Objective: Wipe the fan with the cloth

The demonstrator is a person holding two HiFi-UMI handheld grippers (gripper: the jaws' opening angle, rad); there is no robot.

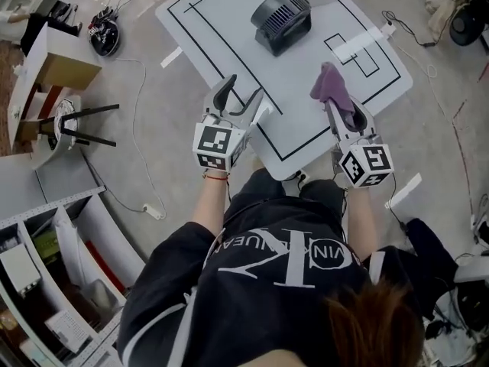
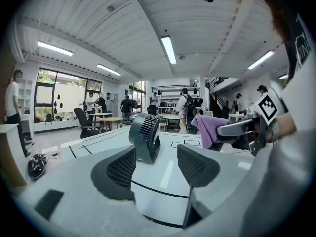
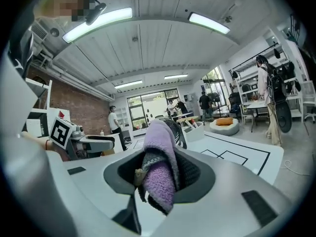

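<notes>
Dark grey round plastic fan (image 1: 281,17): stands upright at far side of white, black-lined table (image 1: 221,29). Purple fleecy cloth (image 1: 332,86): pinched by right gripper (image 1: 341,109). Left gripper (image 1: 241,98): jaws spread, nothing between them.

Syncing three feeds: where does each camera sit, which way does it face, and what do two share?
Head view: head-mounted, facing steeply down at the white black-lined table; black shirt and forearms show.
Left gripper view: on the left gripper, along open jaws toward the dark grey plastic fan.
Right gripper view: on the right gripper, along jaws shut on the fuzzy purple cloth.
Both gripper views share the fan.
</notes>
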